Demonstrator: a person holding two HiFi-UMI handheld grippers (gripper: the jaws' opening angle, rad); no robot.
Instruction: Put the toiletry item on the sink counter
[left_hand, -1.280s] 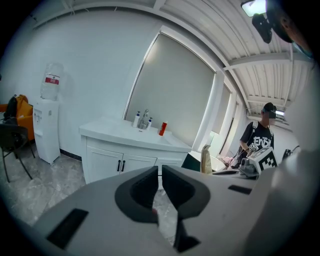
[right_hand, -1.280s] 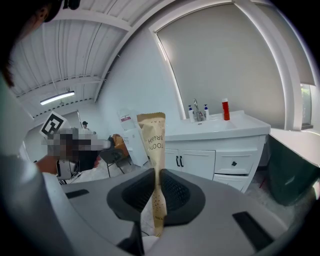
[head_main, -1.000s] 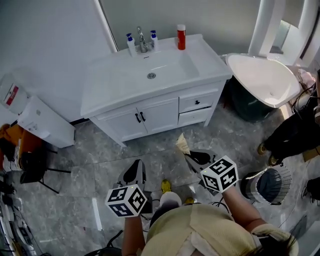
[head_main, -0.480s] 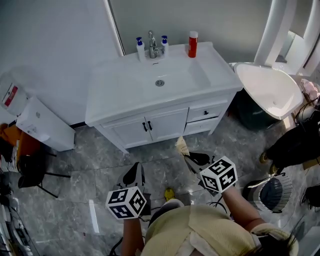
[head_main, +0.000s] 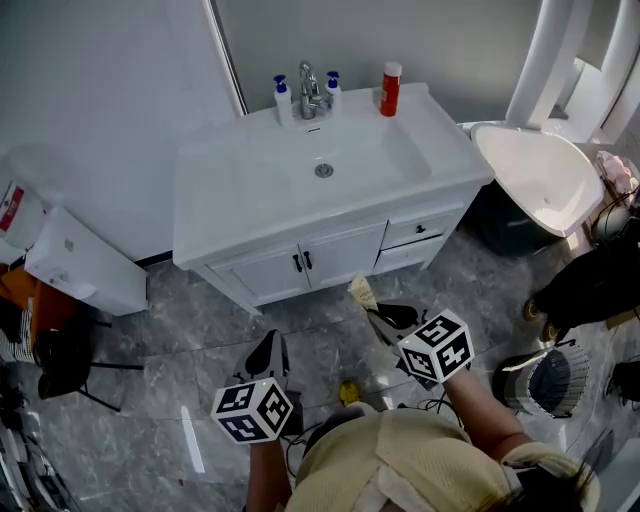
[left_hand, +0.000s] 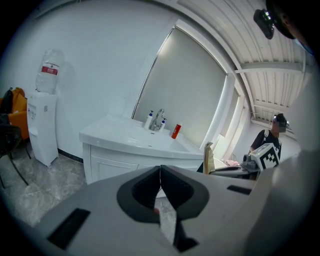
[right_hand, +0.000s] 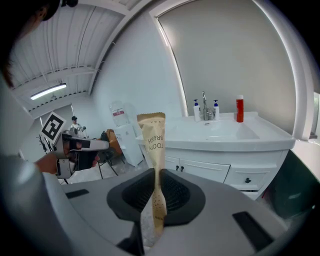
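Right gripper view has the right gripper clenched on the lower part of a tan paper toothbrush packet, which stands upright out of the jaws with its printed top clear above them. Left gripper view shows the left gripper with its jaws pressed together and nothing between them. From the head view both grippers hang low over the grey marbled floor, side by side and apart. The packet points toward the white vanity cabinet, with bare tile between its tip and the cabinet doors. Past the front edge, the sink counter has a wide flat stretch left of the basin and a narrower one on the right. Along the back edge stand the faucet, flanked closely by two blue-capped pump bottles, and farther right a red bottle. A water dispenser crowds the floor left of the cabinet. On the right a white tub sits just beside the counter's corner, and nearer stands what looks like a wire basket.
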